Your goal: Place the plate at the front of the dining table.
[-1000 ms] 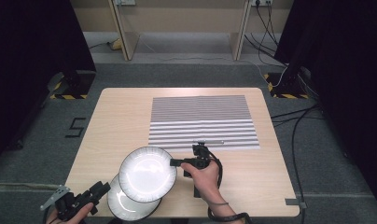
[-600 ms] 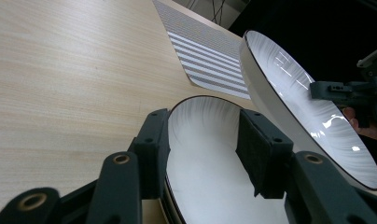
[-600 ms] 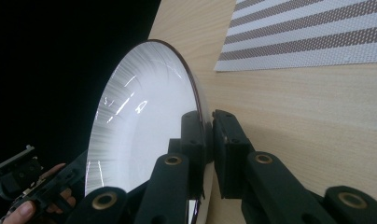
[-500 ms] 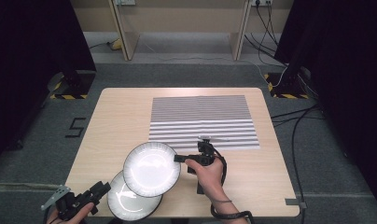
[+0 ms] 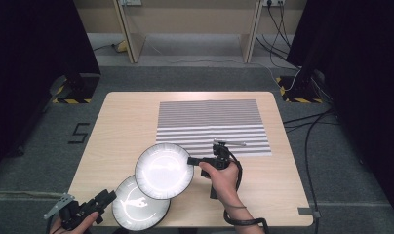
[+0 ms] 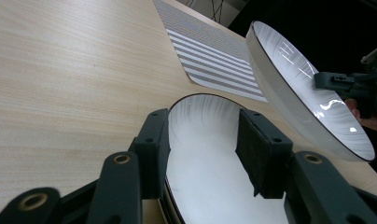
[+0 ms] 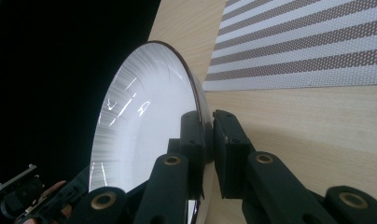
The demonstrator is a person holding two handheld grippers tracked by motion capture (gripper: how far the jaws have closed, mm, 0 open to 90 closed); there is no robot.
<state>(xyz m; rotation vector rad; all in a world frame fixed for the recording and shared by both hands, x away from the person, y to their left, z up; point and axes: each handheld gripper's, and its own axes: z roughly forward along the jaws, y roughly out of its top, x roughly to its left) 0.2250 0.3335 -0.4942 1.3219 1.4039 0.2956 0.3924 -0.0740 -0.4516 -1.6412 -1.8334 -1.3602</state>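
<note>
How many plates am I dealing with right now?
2. One plate is lifted off the table, its rim pinched by the right gripper. The other plate lies flat at the table's near edge, before the left gripper. More could be stacked beneath it.

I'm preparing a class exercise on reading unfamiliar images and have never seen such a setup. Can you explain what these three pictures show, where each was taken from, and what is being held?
There is no machine: a person holds a two-jaw gripper in each hand at a wooden table. The high view looks down from above; the other two come from cameras riding on each gripper. The right gripper pinches the rim of a white plate and holds it tilted above the table; the right gripper view shows its jaws shut on that rim. The left gripper is open, its jaws either side of the edge of a second plate lying on the table. A striped mat lies farther back.
</note>
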